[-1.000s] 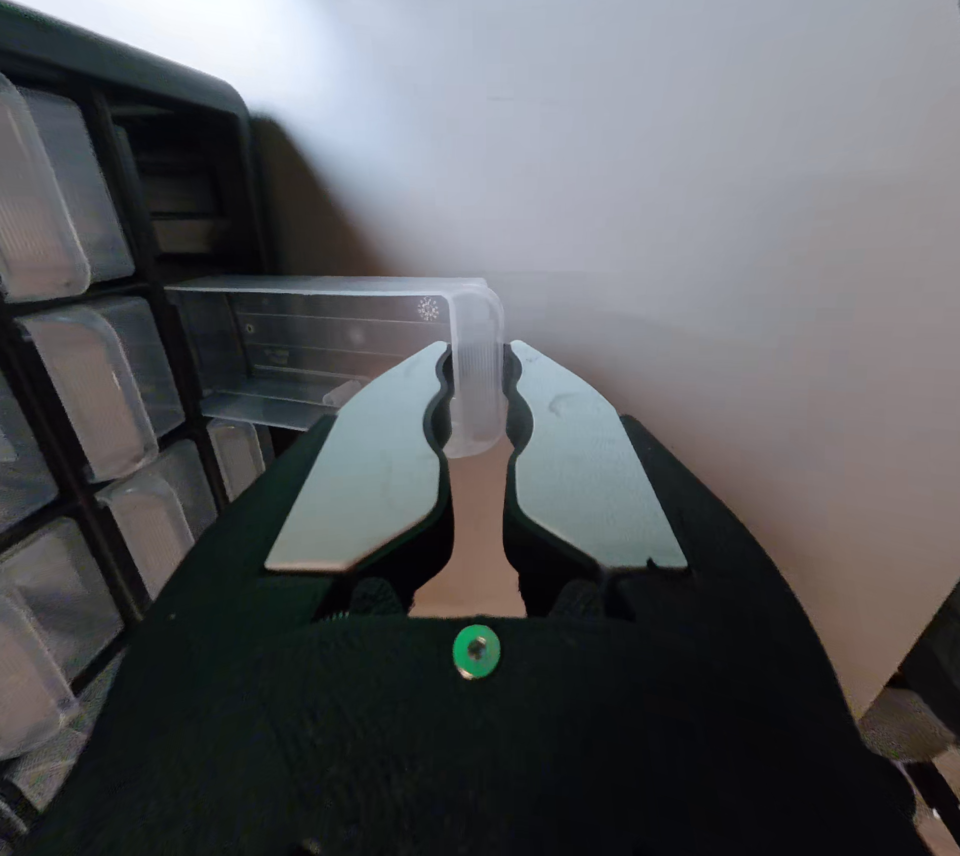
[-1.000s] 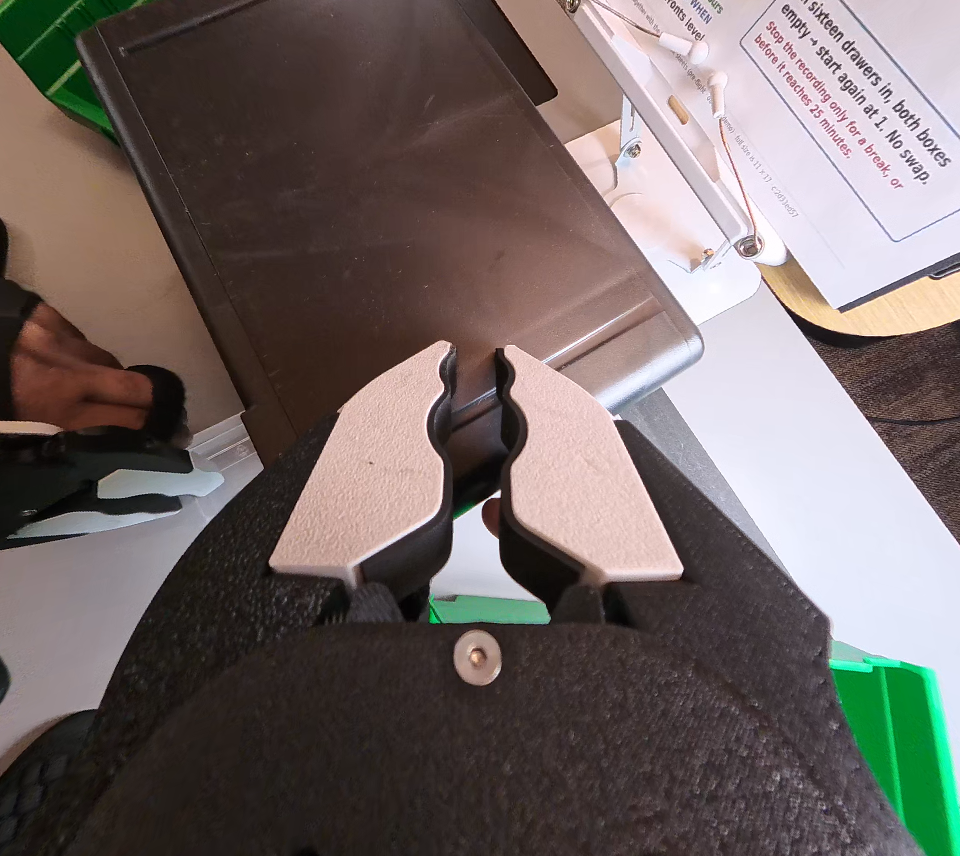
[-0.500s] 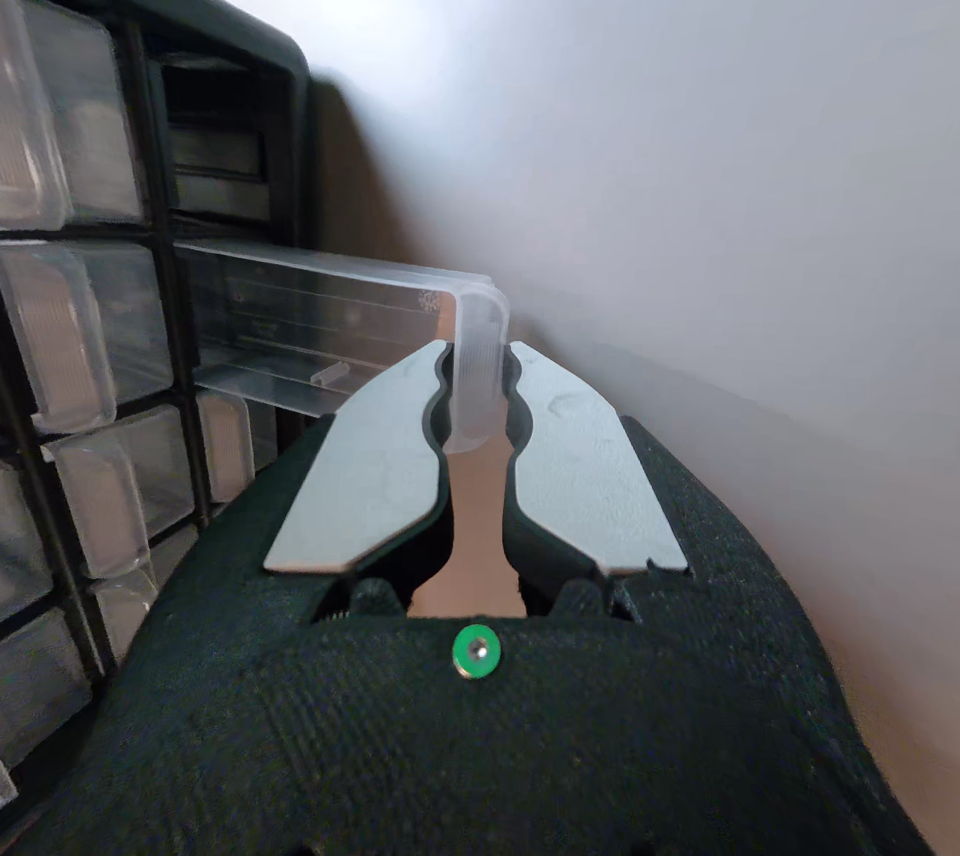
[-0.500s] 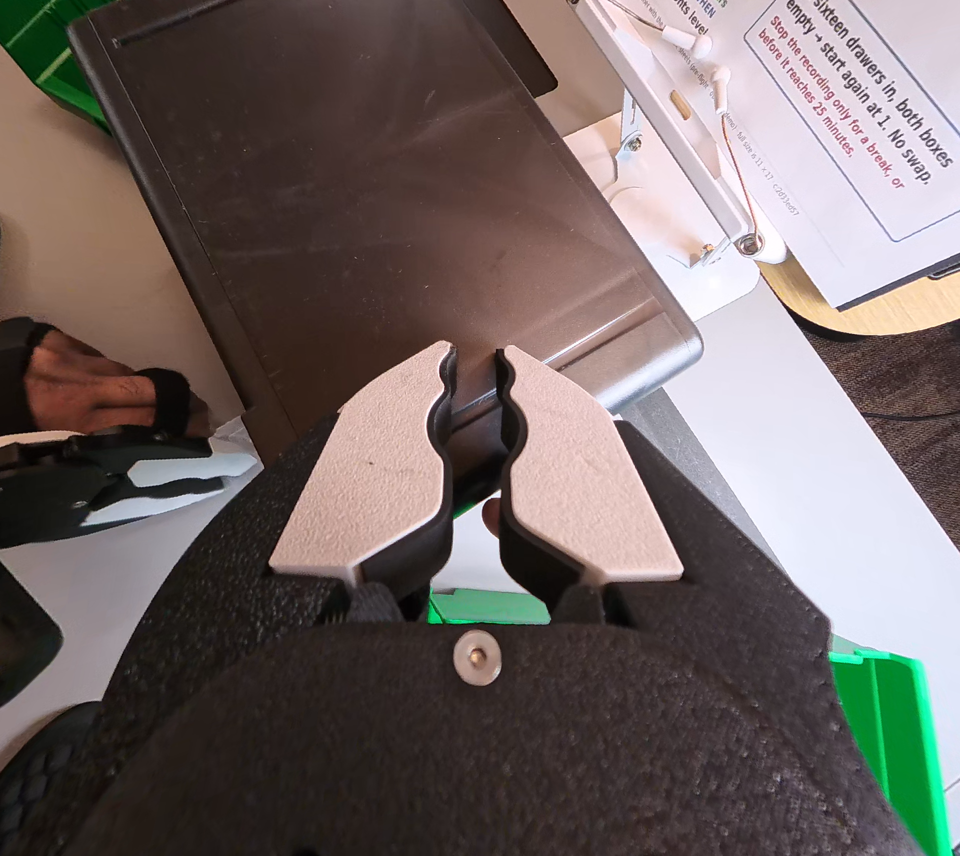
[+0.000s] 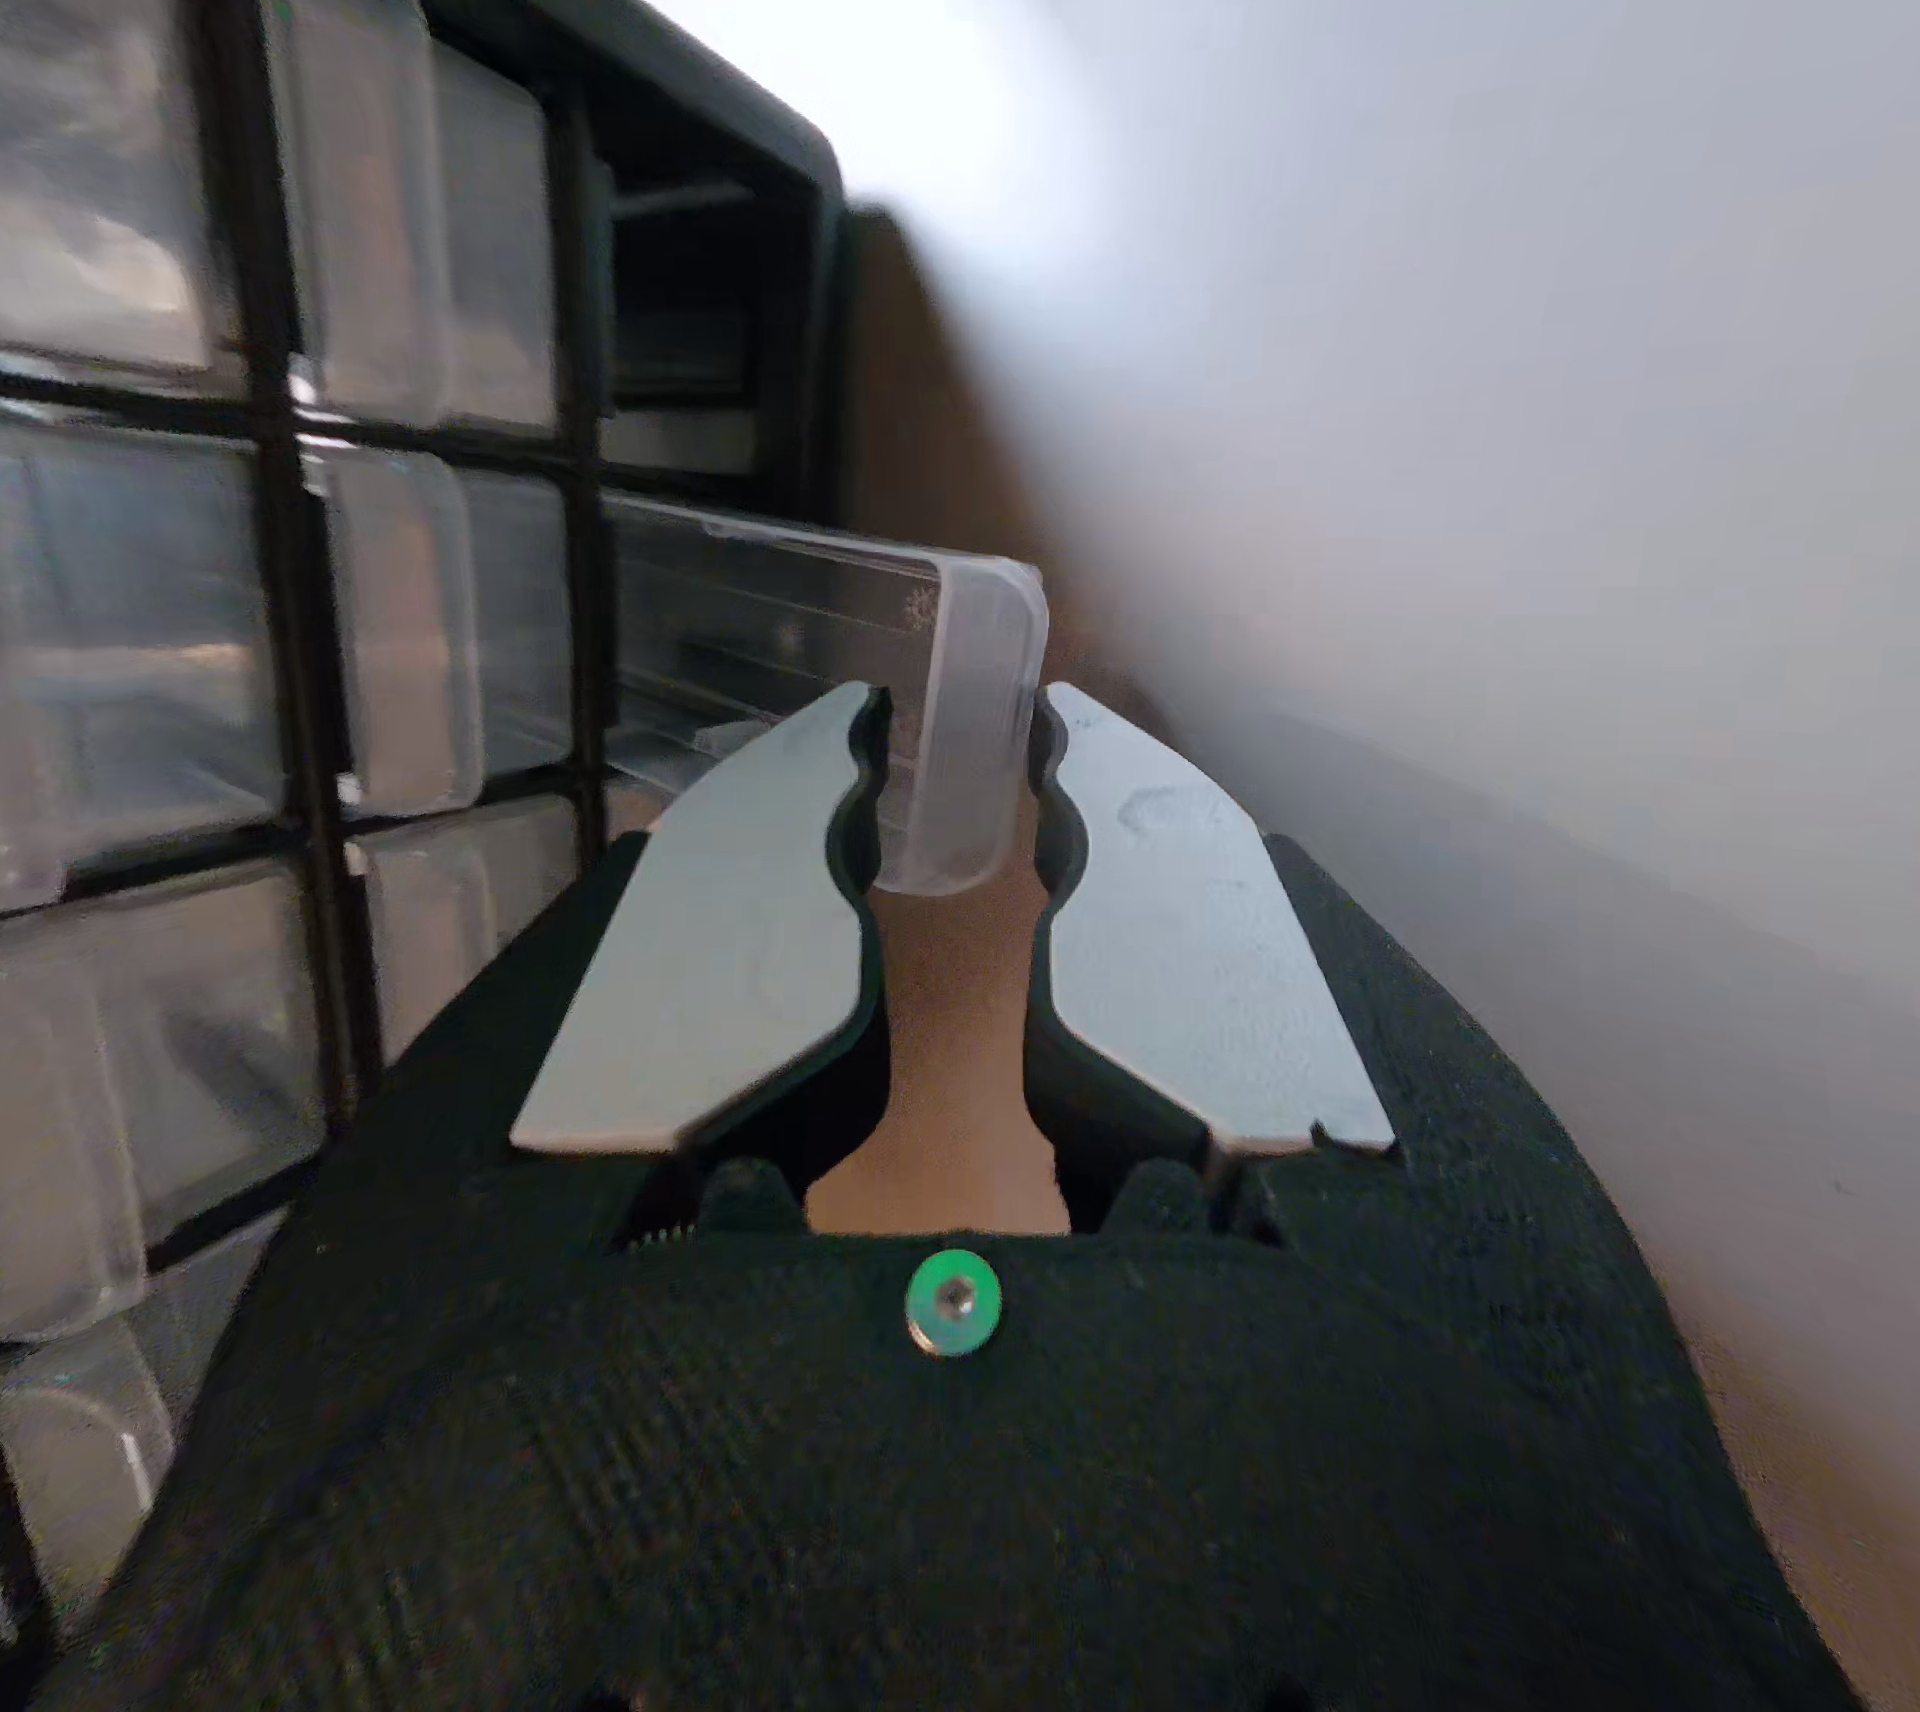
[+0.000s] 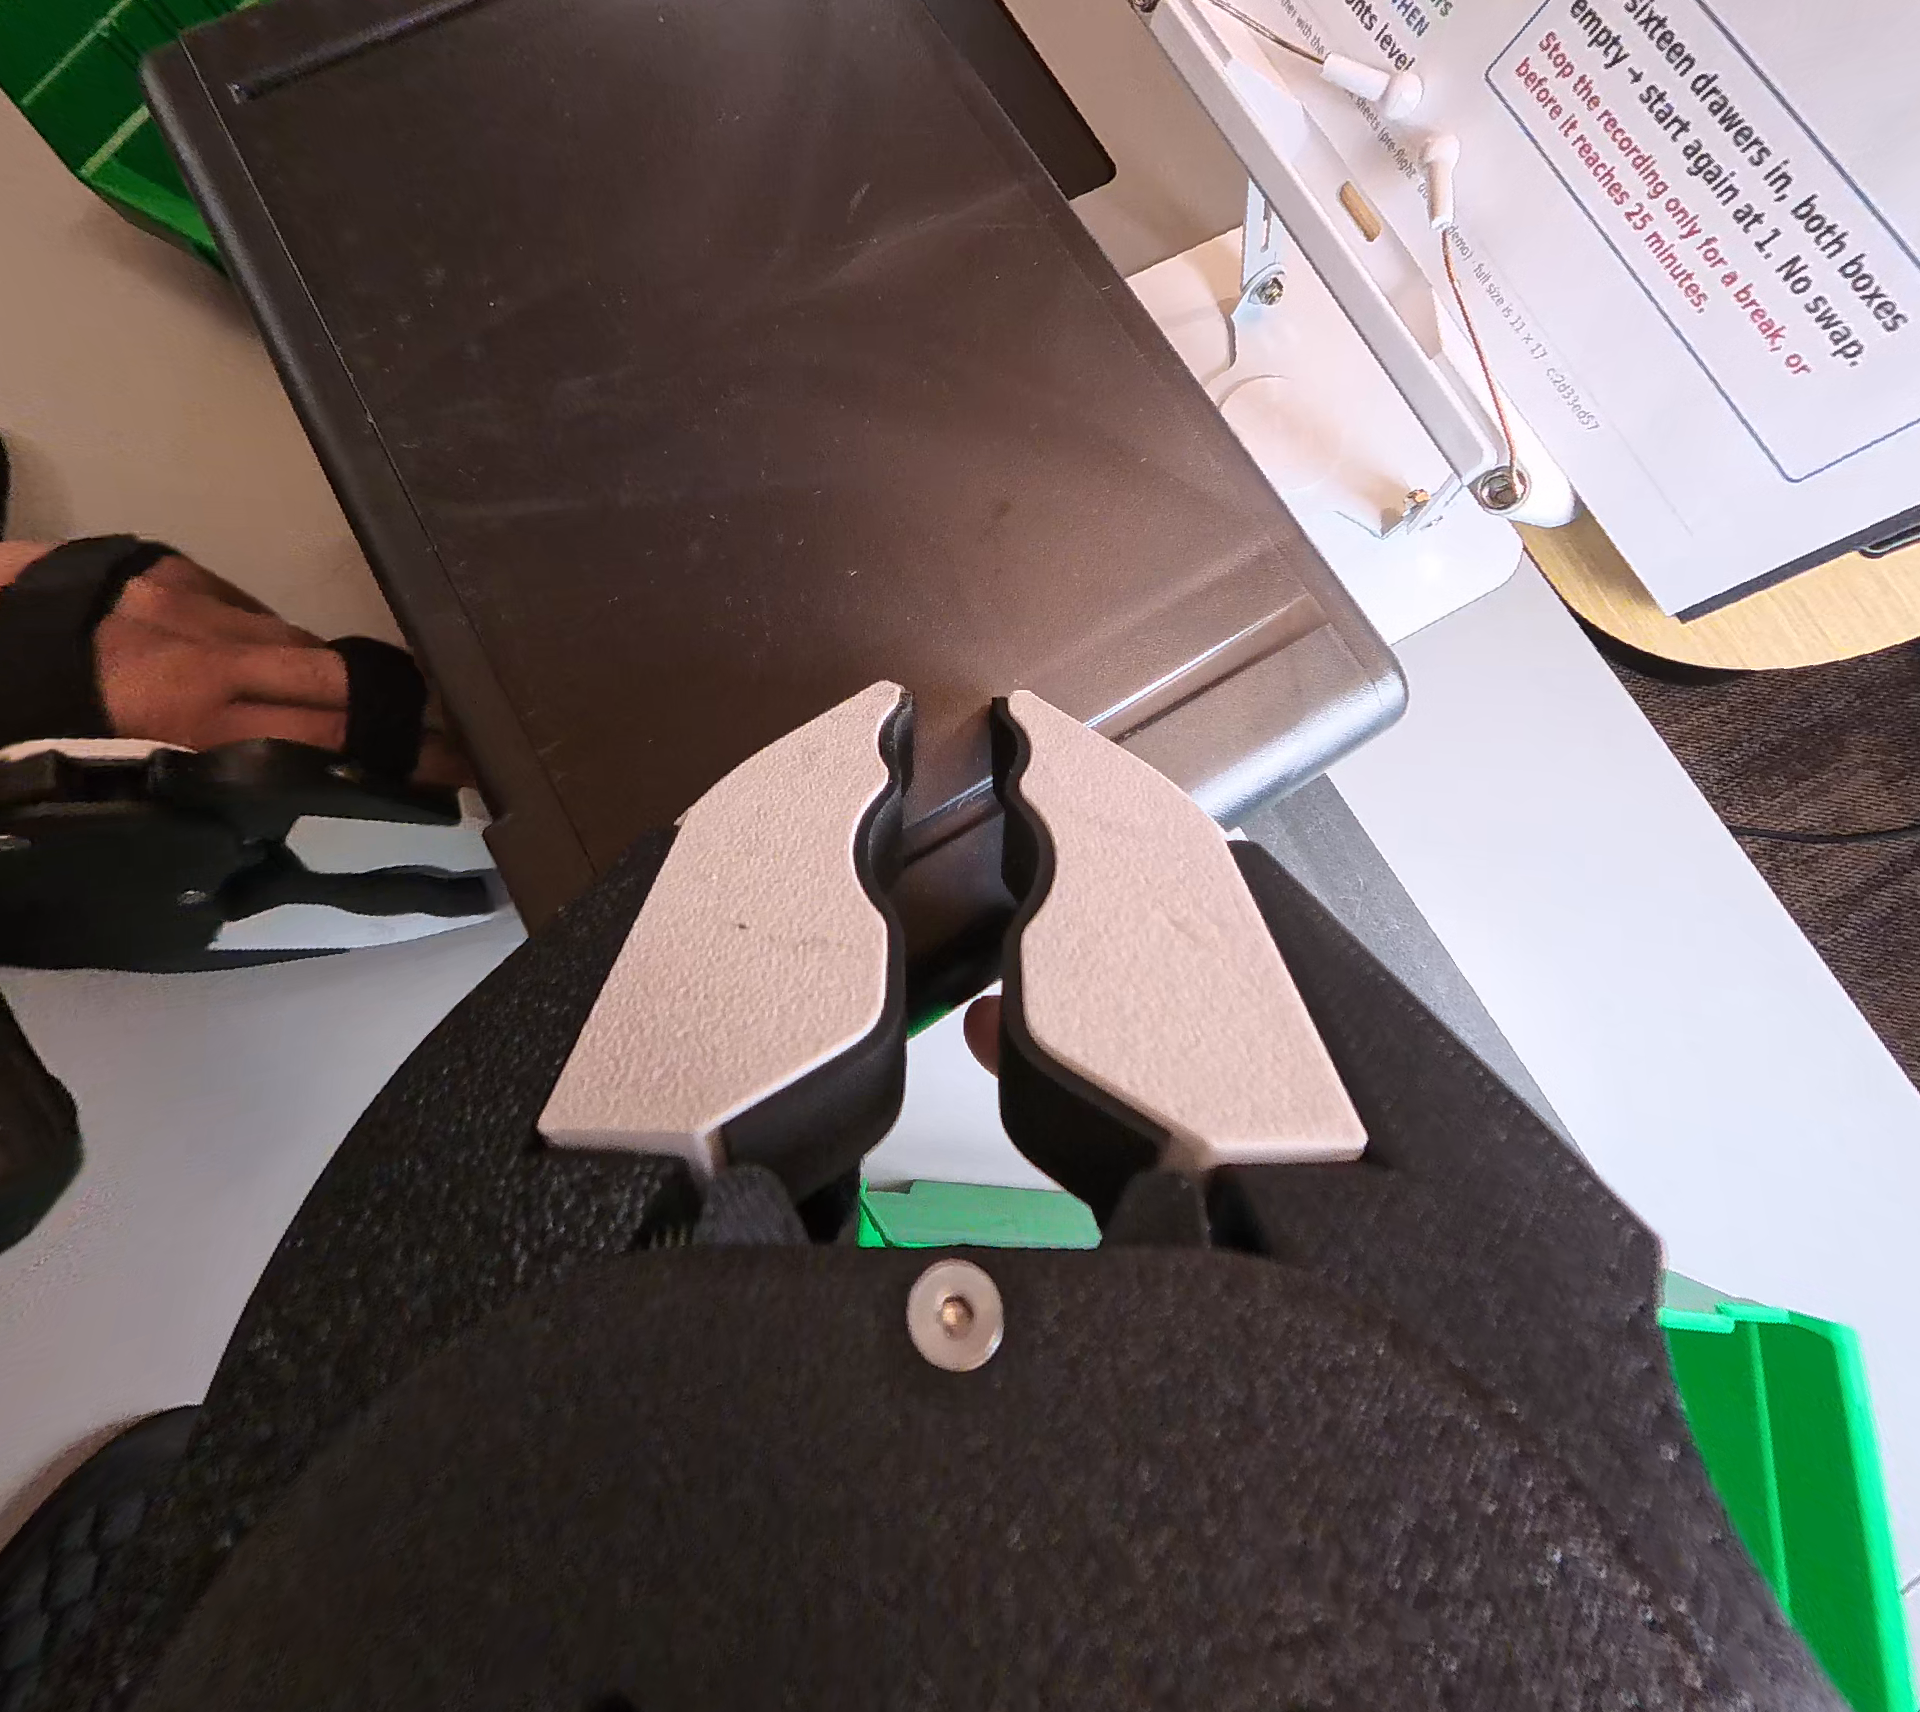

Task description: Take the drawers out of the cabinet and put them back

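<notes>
Keep the clear drawer (image 5: 831,623) level and square to its slot in the cabinet (image 5: 582,312) while sliding, judging by its slight skew; the left gripper (image 5: 961,769) has its jaws parted around the drawer's front lip, with a small gap on either side, so it is not clamped; the drawer sits half in its slot in the cabinet's rightmost column; the right gripper (image 6: 951,763) is nearly pressed together, bearing on the cabinet's top front edge, steadying it on the table (image 6: 1558,831)
</notes>
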A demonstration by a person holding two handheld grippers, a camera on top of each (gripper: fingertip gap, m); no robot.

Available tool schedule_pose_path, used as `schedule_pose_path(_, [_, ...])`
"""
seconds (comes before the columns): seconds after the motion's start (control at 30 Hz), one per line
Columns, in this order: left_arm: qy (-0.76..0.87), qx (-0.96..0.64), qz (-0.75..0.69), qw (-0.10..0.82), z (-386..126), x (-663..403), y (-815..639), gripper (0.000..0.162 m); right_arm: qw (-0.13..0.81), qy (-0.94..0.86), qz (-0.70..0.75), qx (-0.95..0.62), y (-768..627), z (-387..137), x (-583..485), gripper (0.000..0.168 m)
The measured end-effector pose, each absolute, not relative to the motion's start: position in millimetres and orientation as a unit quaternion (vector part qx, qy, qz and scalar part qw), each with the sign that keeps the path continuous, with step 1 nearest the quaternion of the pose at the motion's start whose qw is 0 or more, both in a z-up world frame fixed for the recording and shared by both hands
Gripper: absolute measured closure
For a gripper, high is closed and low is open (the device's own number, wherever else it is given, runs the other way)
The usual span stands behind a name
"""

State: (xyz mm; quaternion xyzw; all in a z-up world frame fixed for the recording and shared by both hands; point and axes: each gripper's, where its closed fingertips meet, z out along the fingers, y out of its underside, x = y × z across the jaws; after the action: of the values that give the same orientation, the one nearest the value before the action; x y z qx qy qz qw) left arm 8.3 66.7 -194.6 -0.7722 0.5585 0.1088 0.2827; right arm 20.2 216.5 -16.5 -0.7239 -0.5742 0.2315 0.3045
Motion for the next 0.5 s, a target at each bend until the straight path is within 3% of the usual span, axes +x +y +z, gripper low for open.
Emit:
schedule_pose_path(0.07, [0.561, -0.749, 0.136, 0.325, -192.7, 7.0, 81.3, 0.139, 0.303, -0.574, 0.232, -0.725, 216.4, -16.6, 20.1, 0.154])
schedule_pose_path(0.27, [0.516, -0.726, 0.143, 0.431, -180.7, -5.9, 102.9, 0.123, 0.306, -0.572, 0.228, -0.726, 216.3, -16.6, 20.2, 0.154])
schedule_pose_path(0.4, [0.495, -0.706, 0.11, 0.495, -165.9, 0.0, 80.0, 0.141, 0.305, -0.573, 0.234, -0.724, 216.5, -16.6, 19.8, 0.154])
schedule_pose_path(0.5, [0.492, -0.714, 0.106, 0.486, -181.1, 1.0, 77.7, 0.146, 0.304, -0.573, 0.236, -0.723, 217.0, -16.6, 19.4, 0.155])
